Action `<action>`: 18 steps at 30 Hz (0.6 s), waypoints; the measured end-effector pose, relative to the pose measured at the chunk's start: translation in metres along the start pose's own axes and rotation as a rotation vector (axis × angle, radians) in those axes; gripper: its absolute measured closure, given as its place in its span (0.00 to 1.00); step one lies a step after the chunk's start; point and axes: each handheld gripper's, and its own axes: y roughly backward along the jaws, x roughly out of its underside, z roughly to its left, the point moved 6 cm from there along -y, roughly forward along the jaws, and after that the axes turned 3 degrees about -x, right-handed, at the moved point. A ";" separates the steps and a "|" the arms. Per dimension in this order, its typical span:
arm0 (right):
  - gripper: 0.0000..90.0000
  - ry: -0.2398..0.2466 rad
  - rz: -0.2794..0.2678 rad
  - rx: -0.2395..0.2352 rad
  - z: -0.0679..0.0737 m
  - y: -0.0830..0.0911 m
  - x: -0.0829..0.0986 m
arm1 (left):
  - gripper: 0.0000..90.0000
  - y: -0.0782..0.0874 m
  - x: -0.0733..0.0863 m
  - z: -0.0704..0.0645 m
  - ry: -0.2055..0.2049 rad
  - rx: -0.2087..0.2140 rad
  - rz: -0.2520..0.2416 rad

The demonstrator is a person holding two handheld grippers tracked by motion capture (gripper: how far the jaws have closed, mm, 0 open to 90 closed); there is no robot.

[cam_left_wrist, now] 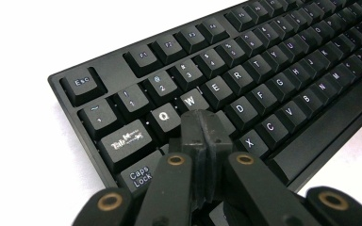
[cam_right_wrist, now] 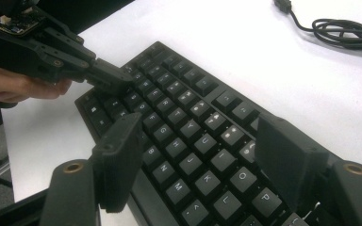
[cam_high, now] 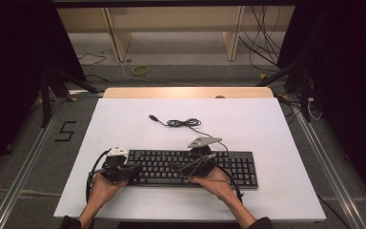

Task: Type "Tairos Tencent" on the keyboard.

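A black keyboard (cam_high: 233,168) lies across the white tabletop near the front, and its cable (cam_high: 183,123) sits coiled behind it. My left gripper (cam_high: 134,170) is at the keyboard's left end. In the left gripper view it (cam_left_wrist: 201,126) is shut, and its tips rest on the keys just below Q and W of the keyboard (cam_left_wrist: 273,80). My right gripper (cam_high: 177,167) hovers over the middle keys. The right gripper view shows it (cam_right_wrist: 202,155) open above the keyboard (cam_right_wrist: 188,113), with nothing between the jaws. The left gripper (cam_right_wrist: 115,77) appears there too, pressing near the far corner.
The white table surface (cam_high: 267,129) has free room behind and to both sides of the keyboard. The coiled cable (cam_right_wrist: 344,30) ends in a loose USB plug (cam_high: 152,117). Beyond the table there are wooden shelf legs, floor cables and metal rails.
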 end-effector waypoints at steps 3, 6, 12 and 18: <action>0.38 -0.001 -0.001 0.000 -0.001 0.000 0.000 | 0.95 0.001 -0.001 -0.001 -0.004 -0.003 -0.006; 0.38 -0.001 -0.002 -0.001 -0.001 0.000 0.000 | 0.88 0.003 -0.001 -0.002 -0.008 0.010 -0.021; 0.40 -0.005 -0.004 0.003 -0.002 -0.001 -0.001 | 0.79 0.008 -0.003 -0.006 -0.012 0.016 -0.058; 0.43 -0.005 -0.011 0.003 -0.003 0.000 -0.002 | 0.64 0.012 -0.006 -0.011 -0.011 0.027 -0.102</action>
